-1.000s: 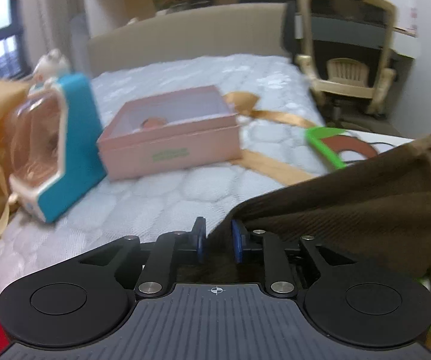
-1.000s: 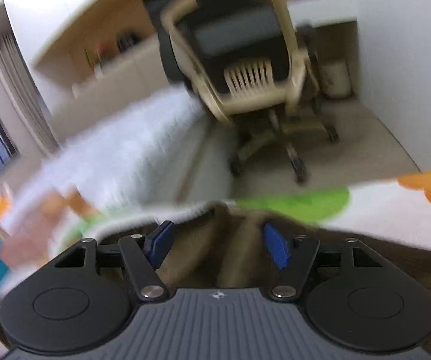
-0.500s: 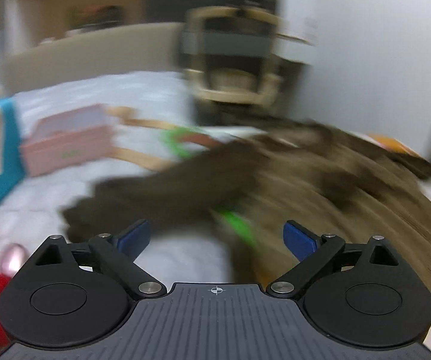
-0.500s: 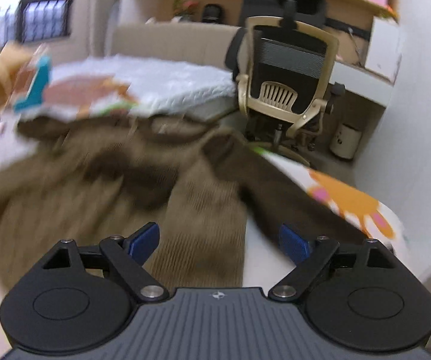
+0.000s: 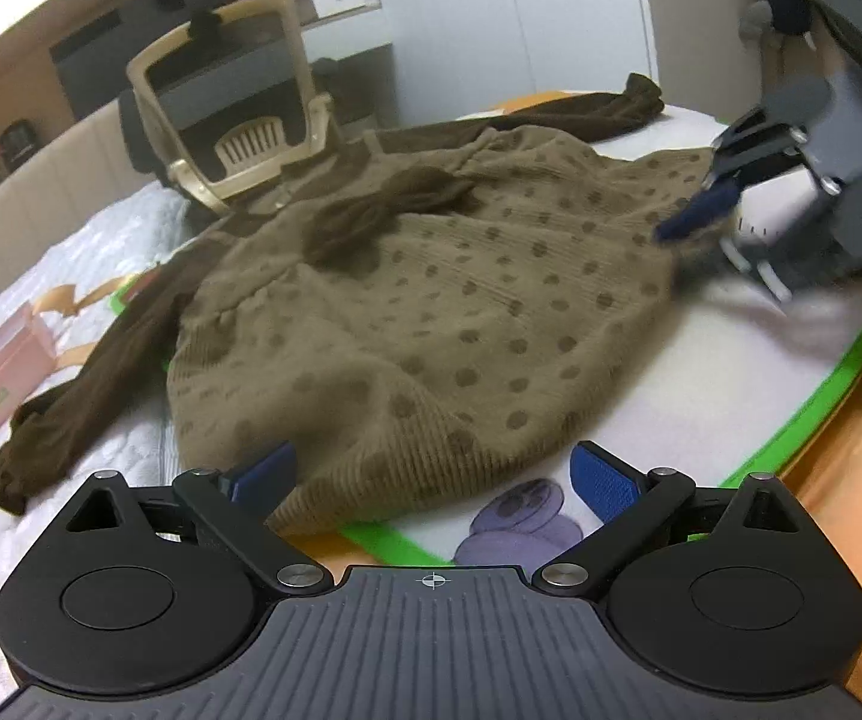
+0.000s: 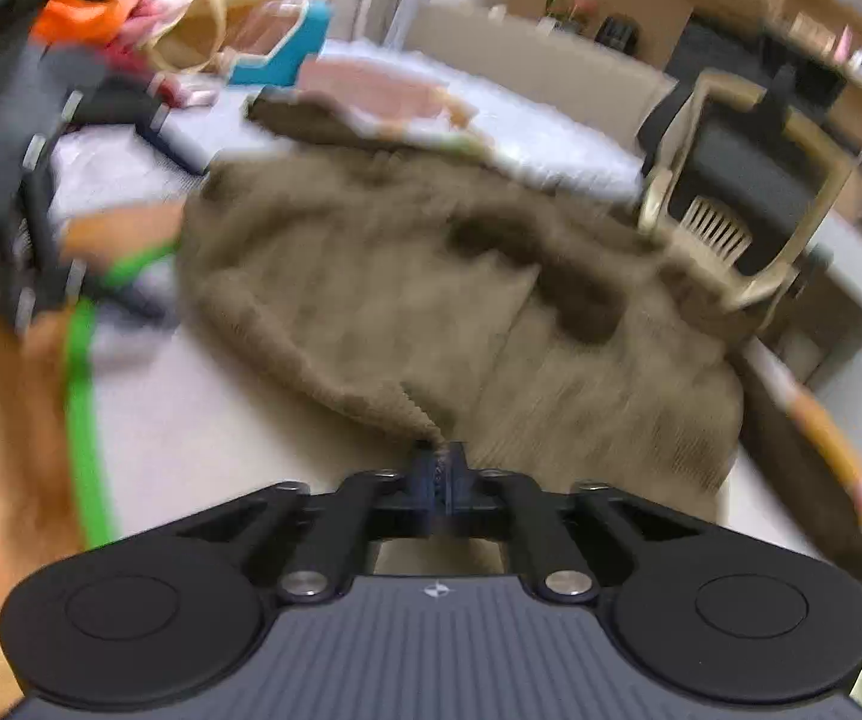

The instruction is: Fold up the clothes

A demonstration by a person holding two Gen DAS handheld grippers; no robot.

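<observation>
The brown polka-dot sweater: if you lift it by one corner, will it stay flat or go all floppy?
Probably floppy. The brown polka-dot sweater is soft ribbed knit that drapes and wrinkles on the bed, so it should sag and swing. Where the right hand-held gripper pinches the hem, the cloth already peaks into a tent. Its long sleeves would likely dangle. It looks thick, so perhaps a bit heavy.

My left tongs (image 5: pixel 431 480) are matt black plastic, ribbed along the body, with bright metal pins and blue rubbery fingertips (image 5: pixel 601 480). The sweater (image 5: pixel 431 300) mid-frame is soft ribbed knit, olive with darker dots; its sleeves (image 5: pixel 71 396) look like a plusher, darker cloth. At left the mattress (image 5: pixel 125 222) is quilted white fabric. The chair (image 5: pixel 233 120) at upper left is glossy cream plastic.
</observation>
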